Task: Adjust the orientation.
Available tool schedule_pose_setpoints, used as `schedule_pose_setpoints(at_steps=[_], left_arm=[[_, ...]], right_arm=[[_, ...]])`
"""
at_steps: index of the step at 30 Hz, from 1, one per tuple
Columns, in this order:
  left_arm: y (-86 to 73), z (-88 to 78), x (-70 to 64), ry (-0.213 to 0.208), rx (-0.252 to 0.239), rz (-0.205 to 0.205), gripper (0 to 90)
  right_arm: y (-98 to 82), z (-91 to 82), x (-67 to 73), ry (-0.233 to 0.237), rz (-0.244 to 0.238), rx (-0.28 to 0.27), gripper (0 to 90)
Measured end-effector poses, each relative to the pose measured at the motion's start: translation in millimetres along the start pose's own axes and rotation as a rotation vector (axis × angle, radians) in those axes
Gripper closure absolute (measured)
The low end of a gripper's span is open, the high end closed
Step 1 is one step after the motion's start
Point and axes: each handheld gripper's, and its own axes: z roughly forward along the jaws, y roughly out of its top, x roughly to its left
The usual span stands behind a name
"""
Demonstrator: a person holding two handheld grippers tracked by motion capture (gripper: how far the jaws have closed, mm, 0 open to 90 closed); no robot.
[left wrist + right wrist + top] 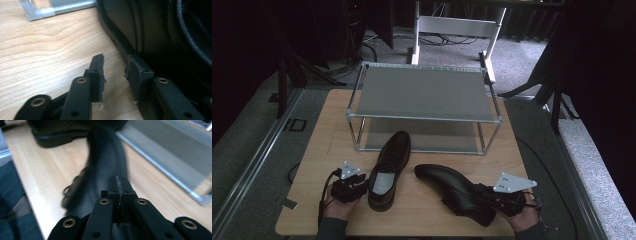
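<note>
The right gripper (119, 186) pinched one shoe (455, 192) while the left gripper (115, 70), spread, neared another shoe (388, 167), likely shelf-bound (422, 92).

Left gripper (113, 67) agape, right gripper (117, 185) closed

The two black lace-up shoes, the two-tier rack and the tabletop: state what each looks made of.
Black lace-up shoes: smooth, faintly glossy, likely leather or an imitation; a stitched seam and soft sheen show in the left gripper view. Two-tier rack: silver metal tubing with matte grey shelf panels, whose material is unclear. Tabletop: light wood or wood-look laminate with visible grain.
</note>
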Motion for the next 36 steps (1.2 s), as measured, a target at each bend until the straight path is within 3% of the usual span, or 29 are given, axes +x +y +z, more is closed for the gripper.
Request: schedule_pose_setpoints(at_steps=[5, 8, 13, 14, 19, 25, 36], left_arm=[[-1.1, 1.5, -6.2, -0.053, 0.006, 0.020, 68.4], [-0.5, 3.5, -15.0, -0.077, 0.011, 0.047, 68.4], [-0.7, 4.3, -18.6, -0.085, 0.013, 0.053, 68.7], [-0.9, 4.5, -18.0, -0.089, 0.012, 0.049, 68.7], [-1.4, 5.3, -16.1, -0.097, 0.012, 0.045, 67.3], [-1.3, 6.3, -16.4, -0.086, 0.012, 0.047, 66.1], [-1.0, 7.3, -14.9, -0.087, 0.014, 0.047, 65.1]], right_arm=[[-5.5, 8.5, 9.0, 0.000, -0.025, 0.034, 89.9], [-7.0, 11.9, 4.4, -0.002, -0.010, 0.034, 90.0], [-7.1, 14.3, -0.1, -0.019, -0.010, 0.041, 90.0], [-7.5, 15.6, -3.1, -0.037, -0.011, 0.051, 90.0], [-6.6, 16.1, -15.8, -0.031, 0.013, 0.035, 90.0], [-3.7, 20.0, -38.0, -0.058, 0.055, 0.024, 90.0], [-6.6, 30.0, -75.6, -0.088, 0.114, 0.073, 90.0]])
